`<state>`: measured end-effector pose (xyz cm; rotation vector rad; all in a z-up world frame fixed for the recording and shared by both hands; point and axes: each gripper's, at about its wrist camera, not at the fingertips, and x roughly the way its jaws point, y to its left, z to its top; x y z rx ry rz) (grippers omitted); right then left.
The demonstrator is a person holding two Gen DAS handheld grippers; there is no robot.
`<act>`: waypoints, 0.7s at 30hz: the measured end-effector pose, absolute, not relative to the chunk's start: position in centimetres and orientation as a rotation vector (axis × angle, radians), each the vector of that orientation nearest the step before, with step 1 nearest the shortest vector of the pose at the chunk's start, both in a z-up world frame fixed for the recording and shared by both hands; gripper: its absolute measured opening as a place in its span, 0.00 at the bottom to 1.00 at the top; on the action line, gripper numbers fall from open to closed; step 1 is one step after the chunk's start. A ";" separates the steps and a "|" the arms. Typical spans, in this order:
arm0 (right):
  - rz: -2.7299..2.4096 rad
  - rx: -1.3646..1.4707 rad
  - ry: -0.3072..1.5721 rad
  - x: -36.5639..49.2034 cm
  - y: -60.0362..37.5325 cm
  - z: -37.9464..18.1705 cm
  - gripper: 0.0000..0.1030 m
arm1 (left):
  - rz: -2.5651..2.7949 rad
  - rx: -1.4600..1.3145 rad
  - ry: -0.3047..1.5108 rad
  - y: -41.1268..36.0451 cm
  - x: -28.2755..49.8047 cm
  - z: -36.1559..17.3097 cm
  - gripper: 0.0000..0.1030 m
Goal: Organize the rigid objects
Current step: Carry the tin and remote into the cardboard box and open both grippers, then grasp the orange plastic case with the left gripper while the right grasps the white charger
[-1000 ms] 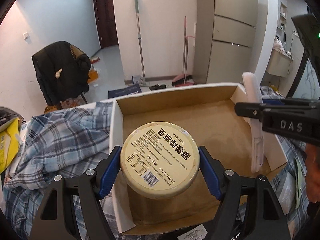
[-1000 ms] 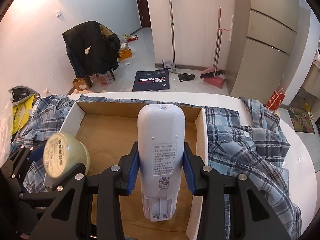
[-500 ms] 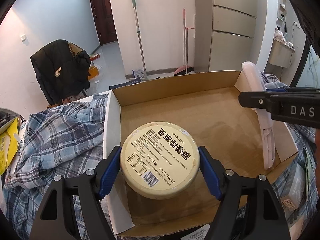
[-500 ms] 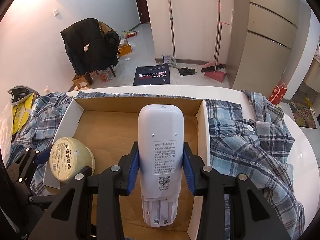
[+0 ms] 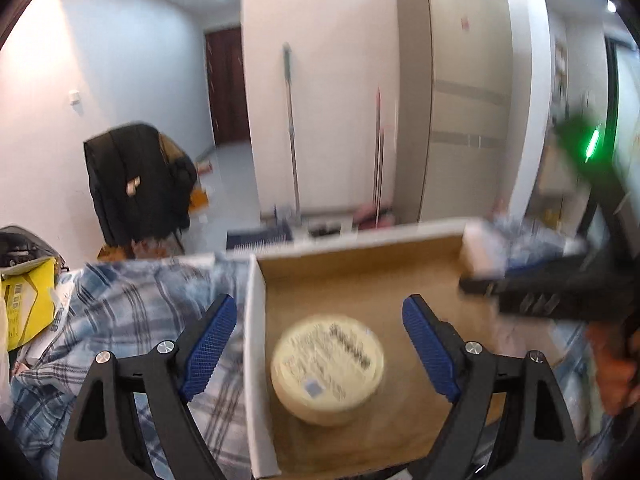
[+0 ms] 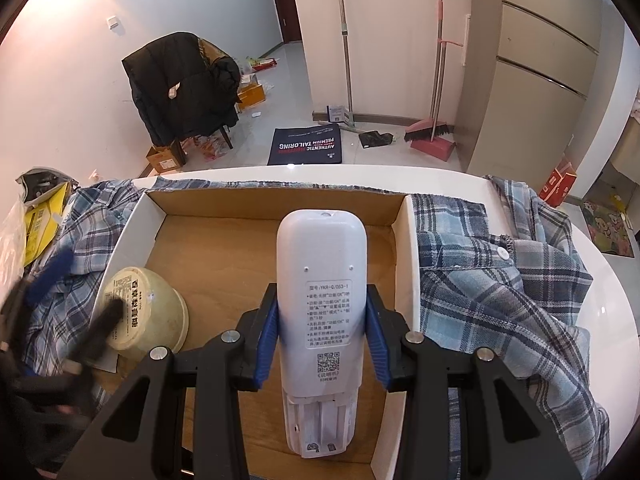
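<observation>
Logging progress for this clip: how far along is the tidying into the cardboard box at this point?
Done: the round tin sits in the cardboard box at its left wall; the left gripper is opening, pads clear of it. In hand: the right gripper is shut on the white remote, held over the box. Left: setting the remote down. The plaid shirt lies around the box.

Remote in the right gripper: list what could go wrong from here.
1. The white remote is pinched across its lower half by the right gripper, with its long top end unsupported; it may pivot when lowered.
2. Its battery bay looks uncovered, so a hard set-down in the cardboard box could knock the contacts.
3. The cream tin sits in the box's near left corner; swinging the remote left could hit it.
</observation>
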<state>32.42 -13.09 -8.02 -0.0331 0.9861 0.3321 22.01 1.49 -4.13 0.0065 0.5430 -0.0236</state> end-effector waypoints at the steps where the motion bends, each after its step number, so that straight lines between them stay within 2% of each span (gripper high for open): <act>1: 0.337 -0.035 0.991 32.5 -13.0 -8.2 0.38 | -0.026 -0.017 0.489 1.9 21.3 -3.4 0.90; 2: 0.341 -0.038 0.998 32.5 -12.9 -8.4 0.38 | -0.019 -0.023 0.452 2.1 20.8 -3.1 1.00; 5: 0.344 -0.048 1.018 32.7 -12.5 -9.1 0.38 | 0.024 -0.003 0.353 2.2 19.5 -2.1 1.00; 16: 0.327 -0.058 1.067 33.3 -12.4 -10.6 0.38 | 0.033 -0.037 0.344 2.8 19.4 -1.5 1.00; 17: 0.322 -0.058 1.063 33.4 -12.4 -10.6 0.39 | 0.028 -0.043 0.343 2.9 19.4 -1.6 1.00; 21: 0.341 -0.048 1.053 33.3 -12.3 -10.3 0.58 | 0.053 -0.032 0.345 2.6 19.5 -1.6 1.00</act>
